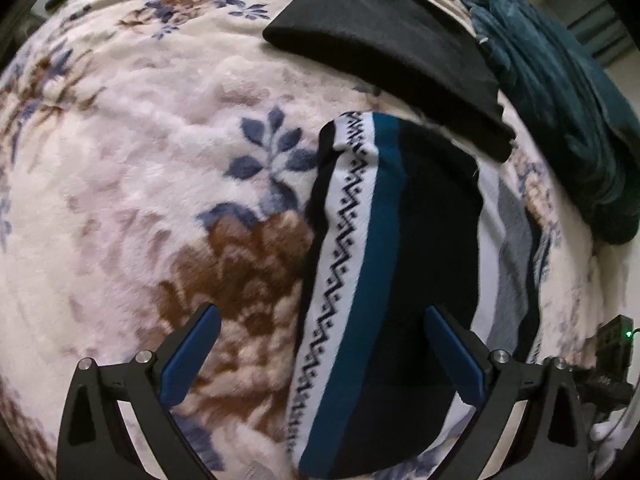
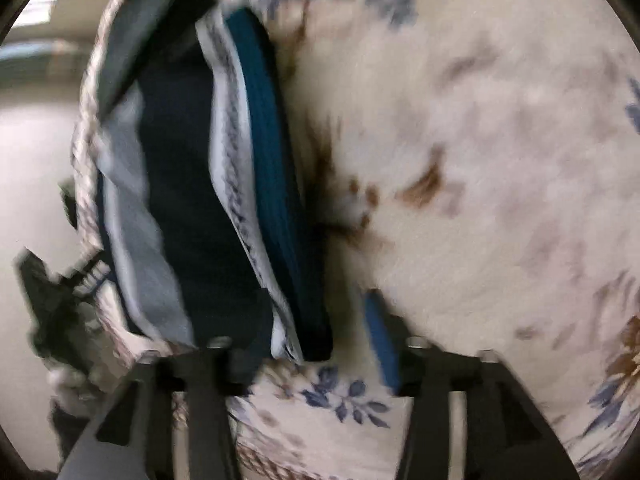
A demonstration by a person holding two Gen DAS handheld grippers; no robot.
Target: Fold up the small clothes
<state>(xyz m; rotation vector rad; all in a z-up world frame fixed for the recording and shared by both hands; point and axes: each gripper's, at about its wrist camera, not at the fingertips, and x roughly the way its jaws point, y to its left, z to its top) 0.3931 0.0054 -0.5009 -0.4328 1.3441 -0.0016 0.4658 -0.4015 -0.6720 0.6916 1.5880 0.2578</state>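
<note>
Striped garment [image 1: 384,280], floral fleece blanket [image 1: 140,160] (cream, brown, blue)

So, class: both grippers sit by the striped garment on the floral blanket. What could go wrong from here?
1. The striped garment is bunched, so its folded layers may slip apart.
2. The open left gripper could pinch the plush blanket along with the cloth.
3. The black garment lies close and might get dragged.
</note>
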